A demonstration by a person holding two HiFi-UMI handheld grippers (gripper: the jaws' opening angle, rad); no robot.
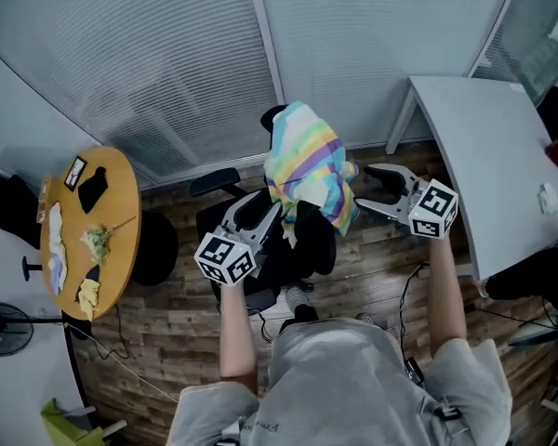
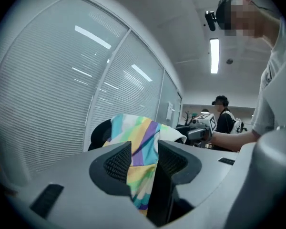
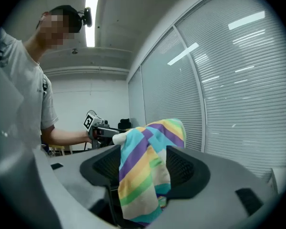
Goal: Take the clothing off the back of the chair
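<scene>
Fingers point(image 2: 118, 162) of the left gripper point(image 1: 271, 211) stand a little apart. The stripy clothing point(image 1: 305, 161) shows in the gap between them, but they do not squeeze it. The fingers of the right gripper point(image 1: 364, 190) stand wider apart, one on each side of the same clothing, and they do not squeeze it either. It is hard to tell if any pad just brushes the cloth. The clothing hangs over the top edge of the back of the black chair point(image 1: 216, 182) and hides most of that back. Only the headrest peeks out above it, on the window side. In both gripper views the low end of the clothing dips behind the gripper's own grey body, so its hem is partly lost. The grippers and the person's arms also cover part of the chair seat. The clothing's long way runs from the top of the chair back down toward the seat, and its pink, yellow, green, blue and purple stripes slant across it. The round wooden table point(image 1: 121, 214) at the left holds small things along its left edge, too small to name. The white desk point(image 1: 474, 147) at the right is cut off by the picture's edge. Another person point(image 2: 224, 117) stands far back in the left gripper view.
</scene>
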